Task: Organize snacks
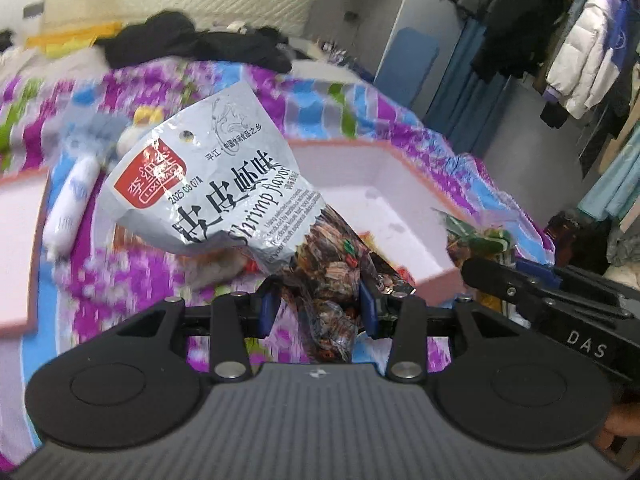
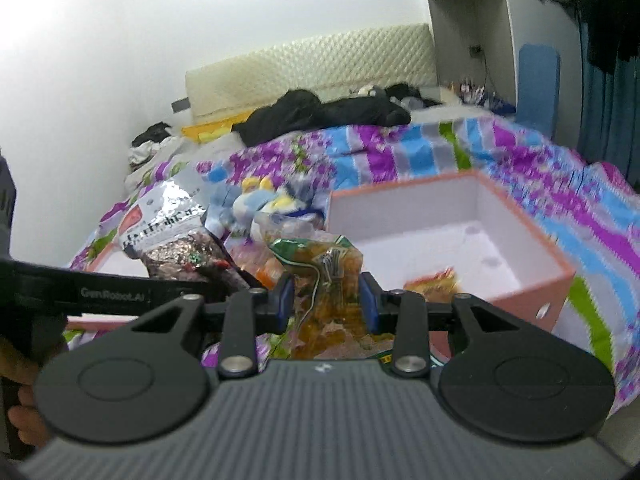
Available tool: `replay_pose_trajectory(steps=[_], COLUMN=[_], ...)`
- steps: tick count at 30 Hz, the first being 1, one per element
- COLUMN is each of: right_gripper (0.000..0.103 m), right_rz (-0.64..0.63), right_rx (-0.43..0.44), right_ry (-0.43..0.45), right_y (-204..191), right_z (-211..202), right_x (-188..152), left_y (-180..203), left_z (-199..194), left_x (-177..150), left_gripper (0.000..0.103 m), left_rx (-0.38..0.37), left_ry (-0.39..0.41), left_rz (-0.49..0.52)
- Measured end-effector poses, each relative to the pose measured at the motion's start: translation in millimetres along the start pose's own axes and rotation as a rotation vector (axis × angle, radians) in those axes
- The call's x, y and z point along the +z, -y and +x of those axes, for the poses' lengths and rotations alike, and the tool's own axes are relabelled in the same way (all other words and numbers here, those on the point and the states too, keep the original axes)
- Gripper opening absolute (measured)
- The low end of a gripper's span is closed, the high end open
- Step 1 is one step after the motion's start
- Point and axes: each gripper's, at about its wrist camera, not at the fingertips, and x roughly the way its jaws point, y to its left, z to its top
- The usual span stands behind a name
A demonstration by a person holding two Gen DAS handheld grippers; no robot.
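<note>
Left wrist: left gripper (image 1: 320, 306) clamped on 1 silver shrimp-flavour bag (image 1: 212, 192), lifted over quilt (image 1: 132, 300). Right gripper (image 2: 327, 298) clamped on 1 orange snack bag (image 2: 326, 276). Beyond, 1 pink box (image 2: 532, 220) holding 1 blurred packet (image 2: 434, 282).

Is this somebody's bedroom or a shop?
Most likely a bedroom. There is a bed with a purple patterned quilt and a padded cream headboard, and coats hang on a clothes rack beside it. The snacks and the pink box sit on the bed.
</note>
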Motion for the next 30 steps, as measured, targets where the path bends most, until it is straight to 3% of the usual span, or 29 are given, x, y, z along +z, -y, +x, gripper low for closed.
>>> replay_pose_trajectory(steps=[6,13,21,30], right_gripper=[0.038,0.038,0.038,0.039], right_rz=[-0.005,0.002,0.026,0.057], right_rx=[-0.054,-0.092,-0.101,-0.093], right_ry=[0.063,0.062,-0.015,-0.091], right_y=[32.4,68.6,106.3,132.9], right_z=[12.5,35.6,92.4,164.9], right_x=[29.8,44.0,39.4,27.0], left_y=[23.9,45.8,54.4,34.0], left_z=[23.7,67.3,140.3,230.7], left_x=[44.1,70.9,85.8,83.8], left_gripper=[0.046,0.047,0.047,0.047], left_rx=[-0.04,-0.067,-0.065,-0.045], left_ry=[0.037,0.018,-0.061,-0.173], left_rz=[0.024,0.044,0.046,0.007])
